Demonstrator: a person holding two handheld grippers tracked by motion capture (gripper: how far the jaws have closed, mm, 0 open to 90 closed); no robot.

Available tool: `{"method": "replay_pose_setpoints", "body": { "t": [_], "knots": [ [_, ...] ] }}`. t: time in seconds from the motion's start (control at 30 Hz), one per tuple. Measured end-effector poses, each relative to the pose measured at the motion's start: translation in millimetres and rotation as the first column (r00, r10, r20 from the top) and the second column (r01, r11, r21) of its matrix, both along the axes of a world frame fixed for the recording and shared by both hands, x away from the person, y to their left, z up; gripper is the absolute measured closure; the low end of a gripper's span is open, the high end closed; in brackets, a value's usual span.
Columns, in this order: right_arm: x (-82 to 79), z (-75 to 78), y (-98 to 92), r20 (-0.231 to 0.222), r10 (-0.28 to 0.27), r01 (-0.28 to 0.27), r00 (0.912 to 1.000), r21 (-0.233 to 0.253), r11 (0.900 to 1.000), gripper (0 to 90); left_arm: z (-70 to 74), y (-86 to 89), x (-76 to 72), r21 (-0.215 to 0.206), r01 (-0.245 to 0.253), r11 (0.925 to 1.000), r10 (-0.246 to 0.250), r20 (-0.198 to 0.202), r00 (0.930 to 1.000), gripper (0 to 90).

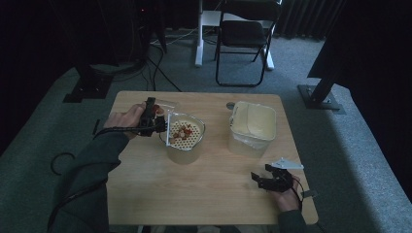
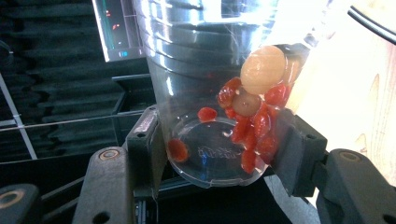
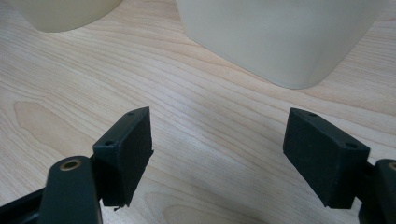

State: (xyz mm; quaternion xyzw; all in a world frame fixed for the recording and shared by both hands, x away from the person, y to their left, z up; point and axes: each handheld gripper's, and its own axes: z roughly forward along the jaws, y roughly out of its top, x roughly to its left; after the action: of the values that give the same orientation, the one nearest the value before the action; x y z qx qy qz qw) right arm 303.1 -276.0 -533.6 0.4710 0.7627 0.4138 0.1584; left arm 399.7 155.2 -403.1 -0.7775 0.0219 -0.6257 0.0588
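Near the counter's left edge, left tongs [image 1: 154,121] clamp a tipped clear cup [image 2: 210,93] over the strainer bowl [image 1: 186,137]; right tongs [image 1: 266,180] rest wide open, empty, near the tub [image 1: 252,127].

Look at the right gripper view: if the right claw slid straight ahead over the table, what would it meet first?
Probably the cream square plastic tub: it stands right ahead of the open right claw, with bare light wooden table between them. How far off it is cannot be judged.

Left hand-held gripper [image 1: 158,122] clamped and tilted; right hand-held gripper [image 1: 260,178] spread wide.
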Motion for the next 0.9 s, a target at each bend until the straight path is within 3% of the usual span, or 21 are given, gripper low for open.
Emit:
{"method": "replay_pose_setpoints", "body": {
  "t": [0.4,0.8,0.9],
  "knots": [
    [0.1,-0.1,-0.3,-0.001,-0.001,0.001,1.0,0.0,1.0,23.5,0.5,-3.1,0.0,0.042,0.016,0.999,-0.017,0.013,0.9998,43.0],
    [0.4,-0.3,-1.3,-0.002,-0.003,0.003,1.0,0.0,1.0,23.5,1.1,-4.4,-1.5,0.048,0.025,0.9985,-0.026,0.017,0.9995,43.2],
    [0.2,-0.2,-0.8,-0.002,-0.002,0.002,1.0,0.001,1.0,23.5,1.0,0.9,4.9,0.031,-0.01,0.9995,0.011,-0.011,0.9999,43.4]
  ]
}}
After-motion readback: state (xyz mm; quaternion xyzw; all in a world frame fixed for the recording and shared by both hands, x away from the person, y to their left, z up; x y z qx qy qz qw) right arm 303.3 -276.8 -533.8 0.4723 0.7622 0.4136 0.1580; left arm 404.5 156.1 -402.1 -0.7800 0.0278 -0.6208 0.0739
